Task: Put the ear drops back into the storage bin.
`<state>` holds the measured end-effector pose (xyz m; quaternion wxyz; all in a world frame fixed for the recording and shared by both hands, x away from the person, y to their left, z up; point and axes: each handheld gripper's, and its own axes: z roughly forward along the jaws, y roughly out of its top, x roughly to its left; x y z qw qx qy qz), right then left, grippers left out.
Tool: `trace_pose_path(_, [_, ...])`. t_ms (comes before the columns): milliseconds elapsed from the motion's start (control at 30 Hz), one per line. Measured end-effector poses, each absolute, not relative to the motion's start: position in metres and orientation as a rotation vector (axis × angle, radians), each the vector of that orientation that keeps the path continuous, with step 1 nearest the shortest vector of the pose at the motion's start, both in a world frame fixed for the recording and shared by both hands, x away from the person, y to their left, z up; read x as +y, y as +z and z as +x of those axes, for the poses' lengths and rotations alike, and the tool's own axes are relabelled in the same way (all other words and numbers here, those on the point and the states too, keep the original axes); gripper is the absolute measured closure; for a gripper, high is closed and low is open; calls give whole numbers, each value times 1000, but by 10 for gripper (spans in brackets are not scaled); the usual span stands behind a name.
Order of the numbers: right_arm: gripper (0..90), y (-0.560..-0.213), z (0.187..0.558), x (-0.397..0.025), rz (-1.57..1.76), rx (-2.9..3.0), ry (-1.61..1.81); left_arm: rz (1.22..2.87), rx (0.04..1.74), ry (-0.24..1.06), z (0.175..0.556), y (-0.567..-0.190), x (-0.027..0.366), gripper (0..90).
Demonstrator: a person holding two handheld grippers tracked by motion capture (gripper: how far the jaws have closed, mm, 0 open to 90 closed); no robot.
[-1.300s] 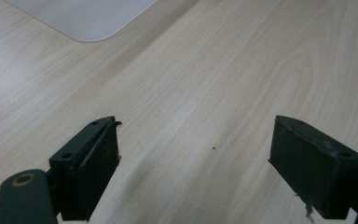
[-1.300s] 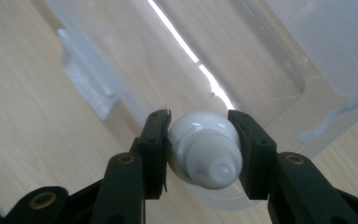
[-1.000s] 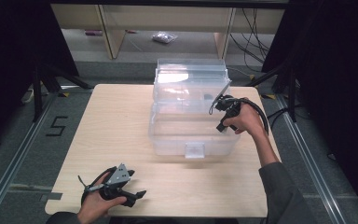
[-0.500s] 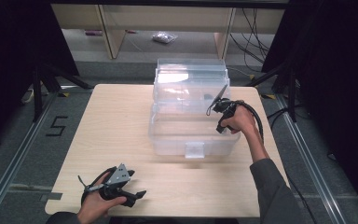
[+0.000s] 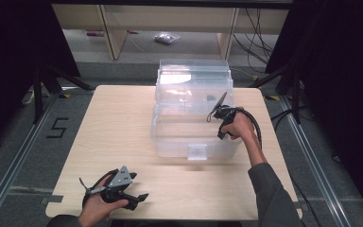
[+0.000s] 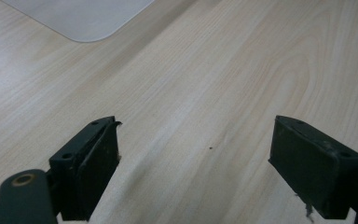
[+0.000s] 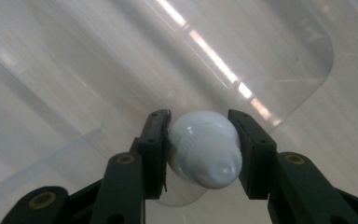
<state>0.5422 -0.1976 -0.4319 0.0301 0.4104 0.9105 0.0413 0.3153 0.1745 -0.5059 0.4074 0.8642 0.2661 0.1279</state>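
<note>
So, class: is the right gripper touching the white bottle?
Touching. In the right gripper view, both jaws of the right gripper press against the sides of the white bottle, with no gap showing.

The place looks like a lab or recording studio rather than a home. A pale wooden table [image 5: 118, 137] stands on grey carpet, hemmed by black curtains [image 5: 345, 71] and tripod legs [image 5: 45, 82]. A black numeral five [image 5: 57, 127] is taped to the floor, metal floor rails [image 5: 9, 165] flank the table, and loose black cables [image 5: 257, 28] trail behind it.
</note>
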Motion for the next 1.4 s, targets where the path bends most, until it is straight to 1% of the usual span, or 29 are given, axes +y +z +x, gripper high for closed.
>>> trace_pose_path(367, [601,-436,544,-197,1259,2825,88,2181,667,324,315,-506,175,150])
trace_pose_path(433, [600,-434,542,-198,1268,2812,103,2165,679,318,315,-506,174,150])
trace_pose_path(567, [596,-428,538,-200,1272,2802,113,2186,667,320,315,-505,174,150])
trace_pose_path(600, [593,-428,539,-202,1230,2805,133,2188,666,319,315,-505,174,150])
trace_pose_path(667, [581,-424,537,-202,1261,2798,147,2184,669,321,315,-505,174,150])
trace_pose_path(700, [550,-422,537,-207,1186,2787,170,2184,670,321,315,-505,174,150])
trace_pose_path(733, [550,-422,537,-207,1186,2787,170,2184,671,321,315,-505,174,150])
trace_pose_path(767, [529,-422,537,-209,1166,2780,184,2186,669,320,315,-505,174,150])
trace_pose_path(800, [455,-416,536,-210,1192,2762,197,2190,666,317,315,-505,174,150])
trace_pose_path(833, [455,-416,536,-210,1192,2762,197,2191,665,316,315,-505,174,150])
trace_pose_path(933, [404,-412,534,-212,1214,2747,246,2174,676,304,315,-506,173,150])
trace_pose_path(967, [384,-409,532,-213,1219,2737,266,2200,661,317,316,-505,175,150])
trace_pose_path(1000, [347,-405,530,-214,1210,2720,300,2191,666,321,316,-506,175,150])
trace_pose_path(1033, [347,-405,530,-214,1210,2720,300,2168,679,311,315,-507,173,150])
trace_pose_path(1100, [305,-397,524,-215,1209,2692,360,2158,686,301,315,-507,172,150])
trace_pose_path(1267, [276,-389,518,-213,1202,2670,404,2195,663,322,316,-506,175,150])
trace_pose_path(1333, [268,-385,515,-213,1191,2663,418,2163,694,304,315,-507,173,150])
trace_pose_path(1400, [264,-383,512,-211,1196,2648,443,2166,682,308,315,-507,173,150])
